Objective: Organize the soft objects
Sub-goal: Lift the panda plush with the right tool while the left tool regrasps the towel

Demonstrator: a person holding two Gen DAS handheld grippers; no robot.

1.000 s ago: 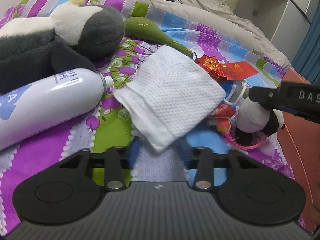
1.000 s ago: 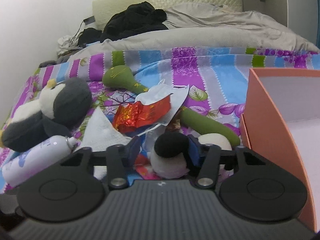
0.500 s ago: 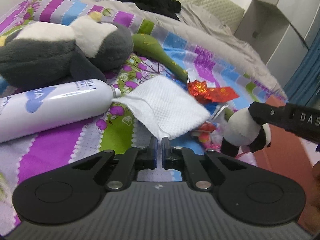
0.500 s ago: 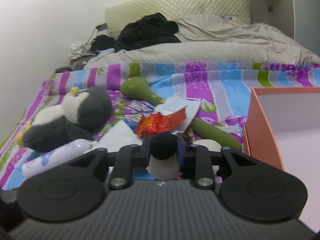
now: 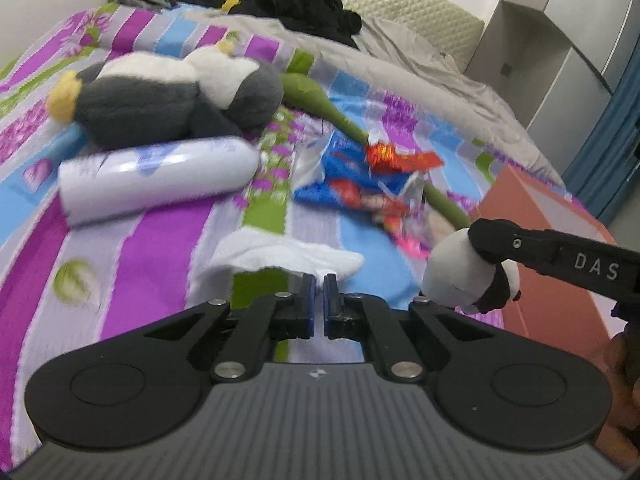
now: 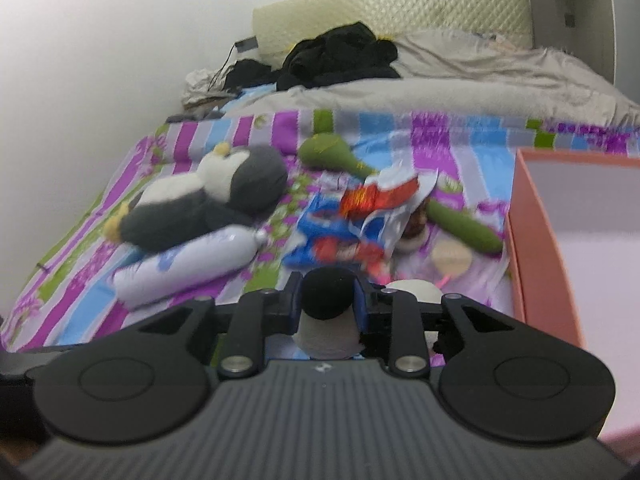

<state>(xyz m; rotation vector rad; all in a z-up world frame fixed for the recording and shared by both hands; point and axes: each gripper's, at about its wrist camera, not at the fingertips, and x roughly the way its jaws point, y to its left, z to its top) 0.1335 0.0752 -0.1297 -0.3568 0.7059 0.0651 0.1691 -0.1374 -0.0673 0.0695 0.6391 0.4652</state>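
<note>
Looking along the left gripper point(image 5: 319, 300), its jaws are nearly pressed together, pinching an edge of the white cloth point(image 5: 280, 258), which droops limp over the striped bedspread point(image 5: 160, 248); a thin pinch suits so flat a thing. To the right, the right gripper point(image 5: 486, 248) carries the small panda plush point(image 5: 460, 276) clear of the bed, close to the orange box point(image 5: 532, 208), probably where the soft items go. The large penguin plush point(image 5: 168, 104) and white bottle point(image 5: 160, 172) lie farther back

From the right wrist, the jaws are partly spread, clamped on the panda's black ear point(image 6: 328, 294). The box point(image 6: 536, 248) stands open just to the right, likely its destination
</note>
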